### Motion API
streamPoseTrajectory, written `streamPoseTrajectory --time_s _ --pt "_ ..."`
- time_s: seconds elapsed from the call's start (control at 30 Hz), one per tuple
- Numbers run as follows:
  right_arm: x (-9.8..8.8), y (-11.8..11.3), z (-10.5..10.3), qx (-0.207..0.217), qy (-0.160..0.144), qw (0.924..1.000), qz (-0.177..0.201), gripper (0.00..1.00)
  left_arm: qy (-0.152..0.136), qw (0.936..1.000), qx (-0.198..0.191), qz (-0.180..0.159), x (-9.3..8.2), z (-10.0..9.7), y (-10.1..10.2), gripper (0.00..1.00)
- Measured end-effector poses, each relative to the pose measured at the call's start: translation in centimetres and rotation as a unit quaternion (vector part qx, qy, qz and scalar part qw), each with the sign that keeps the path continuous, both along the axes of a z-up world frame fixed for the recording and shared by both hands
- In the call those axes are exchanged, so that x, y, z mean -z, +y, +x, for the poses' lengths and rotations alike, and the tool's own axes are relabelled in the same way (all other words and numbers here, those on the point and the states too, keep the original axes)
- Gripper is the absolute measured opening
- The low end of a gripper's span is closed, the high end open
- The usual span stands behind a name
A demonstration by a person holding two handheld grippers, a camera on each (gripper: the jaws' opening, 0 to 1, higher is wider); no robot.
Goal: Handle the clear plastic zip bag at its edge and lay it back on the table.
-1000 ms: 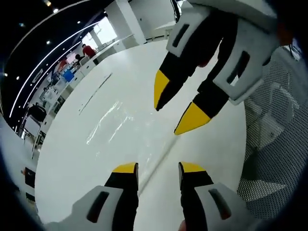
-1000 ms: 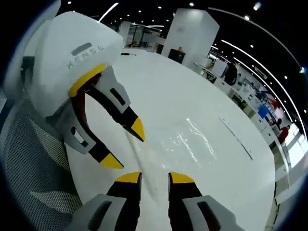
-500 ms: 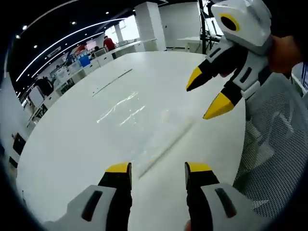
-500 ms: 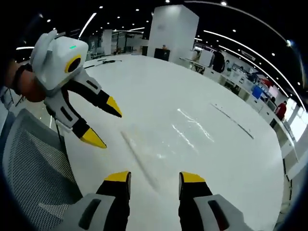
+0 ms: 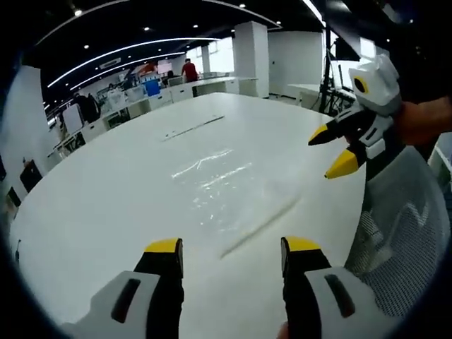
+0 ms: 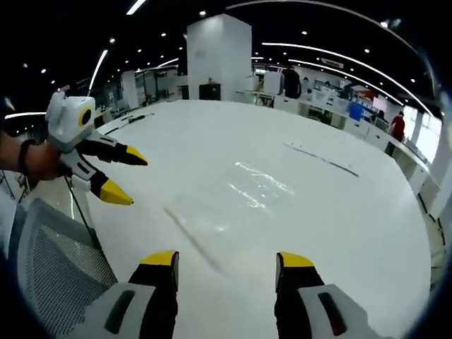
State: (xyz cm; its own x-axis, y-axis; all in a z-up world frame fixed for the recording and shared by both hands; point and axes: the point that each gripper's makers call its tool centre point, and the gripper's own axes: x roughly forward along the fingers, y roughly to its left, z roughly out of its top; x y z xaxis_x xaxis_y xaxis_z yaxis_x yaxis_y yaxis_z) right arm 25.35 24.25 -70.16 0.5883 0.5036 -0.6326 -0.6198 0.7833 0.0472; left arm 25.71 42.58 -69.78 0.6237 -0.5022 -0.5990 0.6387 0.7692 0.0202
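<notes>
Both grippers have been drawn back from the clear plastic zip bag over the past second: a second ago they were held close together over its zip edge, and now they are seen well apart and clear of the bench. The bag is left lying flat on the white bench, its zip strip nearest the grippers and the glossy film spread toward the far side. From this it is judged that the laying-down has been done and only the withdrawal remains.

The left gripper is held wide open, with nothing between its jaws and nothing touched. The right gripper is likewise spread wide and empty. A mesh chair back is seen at the near edge of the bench.
</notes>
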Motion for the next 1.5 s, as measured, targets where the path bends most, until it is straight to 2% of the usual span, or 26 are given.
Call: streamPoseTrajectory --time_s 0.13,0.23,0.47,0.97,1.33,1.5 --pt "0.4 -0.4 -0.7 0.006 0.011 0.9999 0.002 0.63 0.013 0.9999 0.000 0.001 0.7 -0.9 0.2 0.64" --pt "0.3 -0.9 -1.4 0.004 0.014 0.9999 0.000 0.67 0.013 0.9999 -0.004 -0.009 0.4 -1.4 0.3 0.67" --pt "0.7 -1.2 -2.5 0.019 0.027 0.9987 0.038 0.76 0.022 0.9995 -0.016 -0.018 0.9 -2.1 0.8 0.74" --pt "0.9 -2.7 -4.2 0.029 0.036 0.9975 0.054 0.84 0.031 0.9992 -0.019 -0.015 1.4 -4.2 1.9 0.75" --pt "1.1 -3.5 -5.6 0.035 0.045 0.9968 0.057 0.86 0.040 0.9987 -0.026 -0.015 1.7 -4.9 1.6 0.74" --pt "0.9 -3.4 -5.5 0.036 0.044 0.9966 0.059 0.86 0.041 0.9985 -0.031 -0.016 1.7 -4.9 1.4 0.74"
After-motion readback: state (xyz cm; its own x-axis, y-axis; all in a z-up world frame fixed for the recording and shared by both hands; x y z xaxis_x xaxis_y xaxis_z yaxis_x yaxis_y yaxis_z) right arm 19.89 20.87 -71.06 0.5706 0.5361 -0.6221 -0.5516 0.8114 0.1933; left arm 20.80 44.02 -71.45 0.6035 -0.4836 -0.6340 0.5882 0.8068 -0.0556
